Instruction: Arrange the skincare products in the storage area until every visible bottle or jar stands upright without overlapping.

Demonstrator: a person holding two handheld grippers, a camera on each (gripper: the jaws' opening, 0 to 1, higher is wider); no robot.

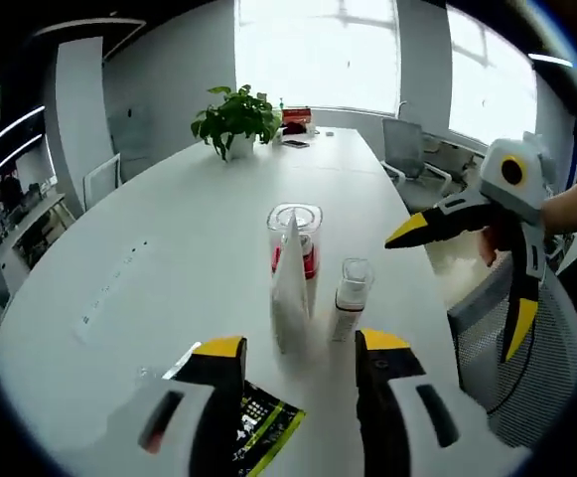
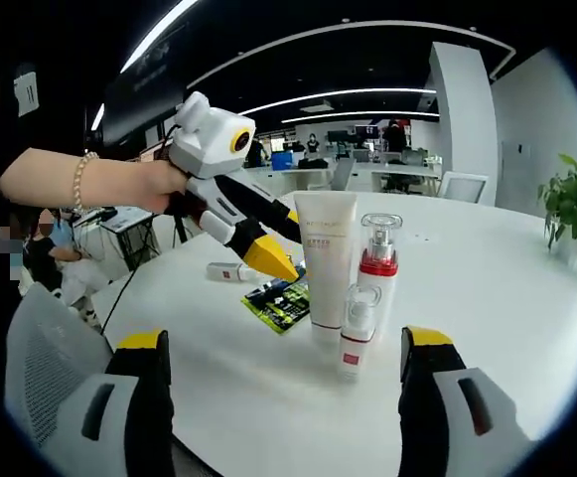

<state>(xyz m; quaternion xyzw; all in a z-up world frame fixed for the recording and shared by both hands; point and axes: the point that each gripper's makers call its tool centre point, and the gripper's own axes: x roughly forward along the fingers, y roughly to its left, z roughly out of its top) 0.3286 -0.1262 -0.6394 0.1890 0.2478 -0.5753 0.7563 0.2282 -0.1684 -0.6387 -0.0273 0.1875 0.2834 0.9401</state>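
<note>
An open office with a big window at the far end surrounds a long white counter [image 1: 169, 248], with a potted plant [image 1: 234, 119] well down its length.

The left claw [image 1: 298, 350] rides low over the near edge, jaws spread wide and holding nothing. Directly ahead of it, between the lines of its jaws, stands the cluster of skincare products: a white tube [image 1: 289, 288] upright on its cap, a pump bottle with a red band [image 1: 296, 238] just behind it, and a small bottle [image 1: 350, 296] just beside them to the right. All three stand with their long axes vertical, packed close; I cannot tell whether they touch.

The right claw [image 2: 278, 343] also hangs spread and empty, facing the same cluster from the opposite side. In its view the tube [image 2: 325, 263], the pump bottle [image 2: 377, 268] and the small bottle [image 2: 356, 338] stand ahead, the small one nearest.

Beyond them lie a dark green sachet [image 2: 280, 303], flat on the counter, and a small white tube [image 2: 230, 271] on its side near the far edge. By my reckoning that lying tube is what remains, its long axis running across the right gripper view. The left claw [image 2: 268, 260] hovers just above it, so it looks the nearer one.
</note>
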